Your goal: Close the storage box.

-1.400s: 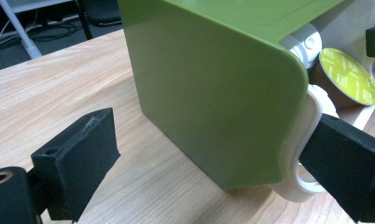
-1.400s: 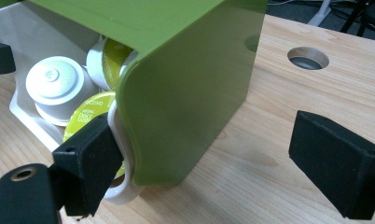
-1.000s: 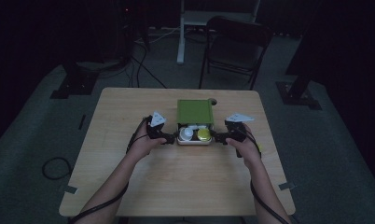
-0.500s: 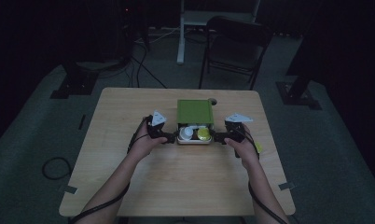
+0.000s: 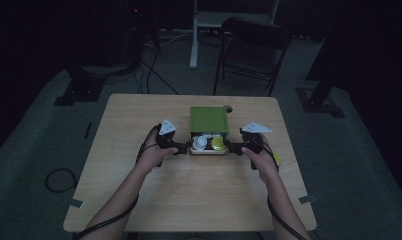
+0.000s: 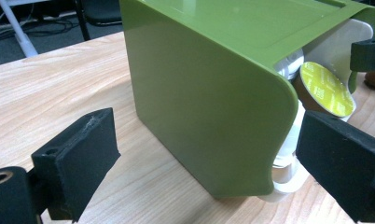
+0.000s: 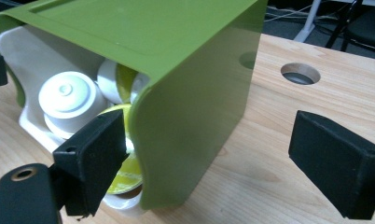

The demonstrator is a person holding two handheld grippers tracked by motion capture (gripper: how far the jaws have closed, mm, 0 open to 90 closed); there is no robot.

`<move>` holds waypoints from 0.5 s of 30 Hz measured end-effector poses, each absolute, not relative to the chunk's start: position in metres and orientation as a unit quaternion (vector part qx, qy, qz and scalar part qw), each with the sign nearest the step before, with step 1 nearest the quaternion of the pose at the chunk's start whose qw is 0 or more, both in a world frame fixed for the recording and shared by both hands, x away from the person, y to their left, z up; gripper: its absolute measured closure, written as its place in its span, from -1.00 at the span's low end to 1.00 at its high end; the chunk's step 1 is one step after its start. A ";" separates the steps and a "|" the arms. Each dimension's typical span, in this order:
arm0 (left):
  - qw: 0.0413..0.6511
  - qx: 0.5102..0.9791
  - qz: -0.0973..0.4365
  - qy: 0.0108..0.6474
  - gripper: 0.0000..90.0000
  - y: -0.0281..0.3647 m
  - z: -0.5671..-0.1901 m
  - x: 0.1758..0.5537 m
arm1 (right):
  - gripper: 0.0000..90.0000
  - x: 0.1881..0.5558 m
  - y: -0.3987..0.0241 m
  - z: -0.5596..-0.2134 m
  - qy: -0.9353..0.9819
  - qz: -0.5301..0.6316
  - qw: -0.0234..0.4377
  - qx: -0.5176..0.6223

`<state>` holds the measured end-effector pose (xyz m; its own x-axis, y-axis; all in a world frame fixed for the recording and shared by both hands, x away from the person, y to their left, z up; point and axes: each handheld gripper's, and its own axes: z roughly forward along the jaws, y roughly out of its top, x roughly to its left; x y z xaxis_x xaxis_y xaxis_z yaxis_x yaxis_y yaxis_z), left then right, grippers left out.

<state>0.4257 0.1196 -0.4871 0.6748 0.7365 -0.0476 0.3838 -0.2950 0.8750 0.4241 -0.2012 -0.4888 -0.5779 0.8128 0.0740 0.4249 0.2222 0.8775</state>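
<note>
The green box (image 5: 209,120) sits just above the centre of the high view on the wooden table (image 5: 139,200), its open mouth facing me and its long axis running away toward the chair (image 5: 251,47) at the top. A white tray (image 5: 208,149) with a white pod (image 5: 200,142) and a yellow-lidded pod (image 5: 218,143) sticks out of its near end. My left tongs (image 5: 185,148) and right tongs (image 5: 230,147) flank that mouth, both spread wide, grasping nothing. Dark carpet and cables surround the table

left gripper (image 5: 183,148) open, right gripper (image 5: 232,147) seemingly likewise
</note>
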 end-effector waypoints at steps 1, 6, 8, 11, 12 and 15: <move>0.472 0.784 0.186 0.358 -0.87 0.120 -0.487 0.425 | -0.76 0.424 -0.201 -0.489 0.751 0.473 0.204 0.414; 0.473 0.784 0.181 0.360 -0.87 0.120 -0.488 0.421 | -0.76 0.419 -0.199 -0.492 0.773 0.463 0.199 0.387; 0.469 0.786 0.185 0.359 -0.87 0.121 -0.488 0.419 | -0.76 0.418 -0.200 -0.492 0.770 0.462 0.199 0.393; 0.468 0.787 0.186 0.356 -0.87 0.122 -0.488 0.415 | -0.76 0.416 -0.201 -0.492 0.764 0.462 0.202 0.402; 0.468 0.787 0.185 0.356 -0.87 0.123 -0.488 0.413 | -0.76 0.416 -0.202 -0.492 0.764 0.463 0.203 0.402; 0.472 0.784 0.181 0.359 -0.87 0.126 -0.487 0.410 | -0.76 0.413 -0.204 -0.491 0.764 0.463 0.203 0.401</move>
